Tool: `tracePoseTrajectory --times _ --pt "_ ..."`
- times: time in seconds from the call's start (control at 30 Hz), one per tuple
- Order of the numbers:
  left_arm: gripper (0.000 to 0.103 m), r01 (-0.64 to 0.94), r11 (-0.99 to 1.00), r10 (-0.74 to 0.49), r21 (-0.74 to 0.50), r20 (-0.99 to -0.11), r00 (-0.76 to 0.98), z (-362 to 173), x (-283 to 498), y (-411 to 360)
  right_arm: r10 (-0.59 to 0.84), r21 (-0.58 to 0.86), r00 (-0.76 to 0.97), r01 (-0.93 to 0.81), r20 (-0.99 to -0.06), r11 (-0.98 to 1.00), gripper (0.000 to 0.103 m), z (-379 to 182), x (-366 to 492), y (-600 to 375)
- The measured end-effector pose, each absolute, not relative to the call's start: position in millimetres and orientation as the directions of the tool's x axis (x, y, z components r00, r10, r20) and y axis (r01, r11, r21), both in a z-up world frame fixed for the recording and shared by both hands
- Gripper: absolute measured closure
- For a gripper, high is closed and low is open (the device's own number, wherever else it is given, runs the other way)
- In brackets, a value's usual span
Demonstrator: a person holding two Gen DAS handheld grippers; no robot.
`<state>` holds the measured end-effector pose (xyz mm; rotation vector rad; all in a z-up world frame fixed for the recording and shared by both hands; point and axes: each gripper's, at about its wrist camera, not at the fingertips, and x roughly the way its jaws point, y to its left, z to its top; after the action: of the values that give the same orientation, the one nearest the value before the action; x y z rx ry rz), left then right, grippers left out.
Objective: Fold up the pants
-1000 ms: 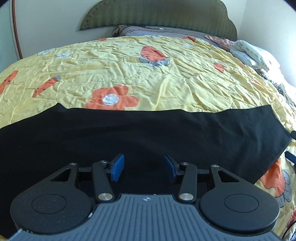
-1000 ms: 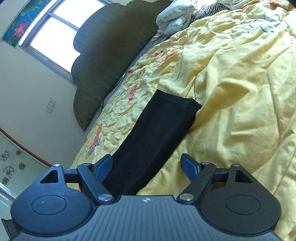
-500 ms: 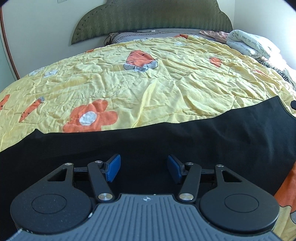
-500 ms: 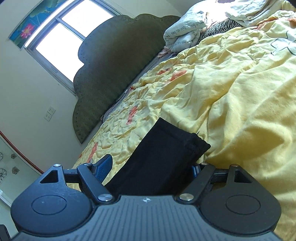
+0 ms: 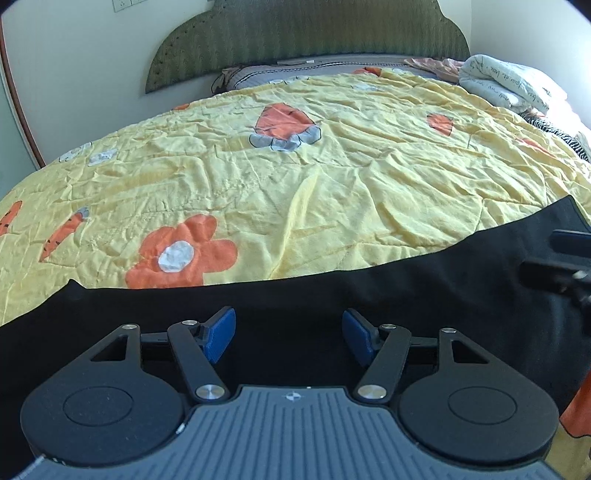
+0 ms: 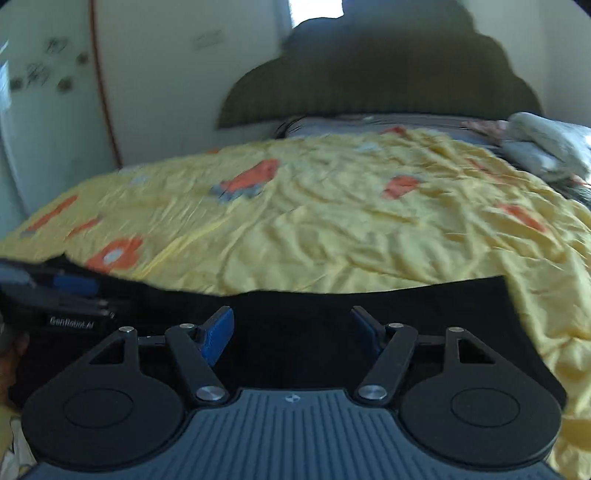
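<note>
Bedroom light falls across a yellow quilt [image 5: 332, 192] printed with orange flowers and carrots, where we hold two tools over black pants [image 5: 295, 295] laid in a long band along the bed's near edge. Nearest us, the left hand-held gripper [image 5: 289, 334] hangs above the dark cloth with its blue pads [image 5: 221, 334] parted, having just been opening, and nothing is pinched between them; the right hand-held gripper [image 6: 291, 332] has just been closing, yet its pads also stand apart over the fabric, gripping nothing that we can make out. In the blurred right wrist view, the other tool's housing at the left edge carries white lettering [image 6: 72, 320] that seems to read "GenRobot.AI". We judge the pants light, limp and quick to wrinkle or slide on the quilt, so they are best taken at a hem or along an outer edge, both ends lifted together to keep the fold square. Farther back lie a grey pillow [image 5: 295, 70] and a rolled white blanket [image 5: 513, 83] with script too small to read, then a green padded headboard [image 5: 306, 33] against a pale wall.
</note>
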<state>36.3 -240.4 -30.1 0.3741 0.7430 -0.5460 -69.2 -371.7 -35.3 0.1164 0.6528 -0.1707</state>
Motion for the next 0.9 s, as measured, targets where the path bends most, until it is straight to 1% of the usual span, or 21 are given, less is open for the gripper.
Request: tracePoseTrajectory --times 0.07,0.13,0.17,0.23,0.27,0.37,0.47,0.53,0.67,0.7,0.73,0.8,0.9 --pt "0.033 0.589 0.792 -0.328 0.158 -0.705 0.629 -33 35 -243 -0.151 0.016 0.750 0.211 -0.644 0.977 0.035 -46 -50 -376" --pt "0.031 0.591 0.786 -0.324 0.180 -0.694 0.643 -34 36 -247 -0.157 0.042 0.758 0.236 -0.633 0.971 0.035 -46 -41 -391" --pt "0.029 0.588 0.787 -0.320 0.188 -0.690 0.649 -35 38 -250 -0.174 0.048 0.758 0.262 -0.629 0.964 0.035 -45 -39 -398" --pt "0.029 0.577 0.796 -0.314 0.181 -0.692 0.650 -33 42 -252 -0.224 0.044 0.745 0.322 -0.628 0.946 0.035 -41 -40 -411" --pt "0.031 0.578 0.798 -0.319 0.169 -0.696 0.643 -30 42 -252 -0.228 0.064 0.757 0.336 -0.613 0.940 0.034 -35 -49 -415" --pt "0.030 0.579 0.803 -0.336 0.142 -0.695 0.635 -26 40 -249 -0.248 0.150 0.805 0.382 -0.539 0.912 0.034 -19 -89 -419" --pt "0.030 0.578 0.806 -0.334 0.128 -0.707 0.623 -27 40 -250 -0.285 0.281 0.819 0.463 -0.498 0.841 0.033 -18 -140 -429" --pt "0.030 0.574 0.809 -0.331 0.125 -0.711 0.621 -28 40 -251 -0.269 0.401 0.821 0.498 -0.504 0.769 0.033 -26 -174 -440" --pt "0.028 0.574 0.809 -0.334 0.125 -0.707 0.624 -26 38 -252 -0.214 0.549 0.823 0.521 -0.526 0.654 0.032 -48 -215 -451" --pt "0.028 0.573 0.810 -0.333 0.126 -0.706 0.625 -26 37 -252 -0.185 0.577 0.827 0.513 -0.531 0.636 0.029 -54 -218 -452" --pt "0.028 0.571 0.811 -0.331 0.126 -0.706 0.626 -25 37 -252 -0.166 0.594 0.832 0.504 -0.530 0.627 0.030 -59 -219 -453" --pt "0.028 0.567 0.814 -0.329 0.124 -0.707 0.627 -24 37 -253 -0.160 0.611 0.848 0.482 -0.505 0.628 0.027 -62 -219 -451" --pt "0.028 0.567 0.813 -0.325 0.132 -0.706 0.630 -23 35 -255 -0.094 0.670 0.881 0.419 -0.465 0.613 0.027 -65 -210 -455"
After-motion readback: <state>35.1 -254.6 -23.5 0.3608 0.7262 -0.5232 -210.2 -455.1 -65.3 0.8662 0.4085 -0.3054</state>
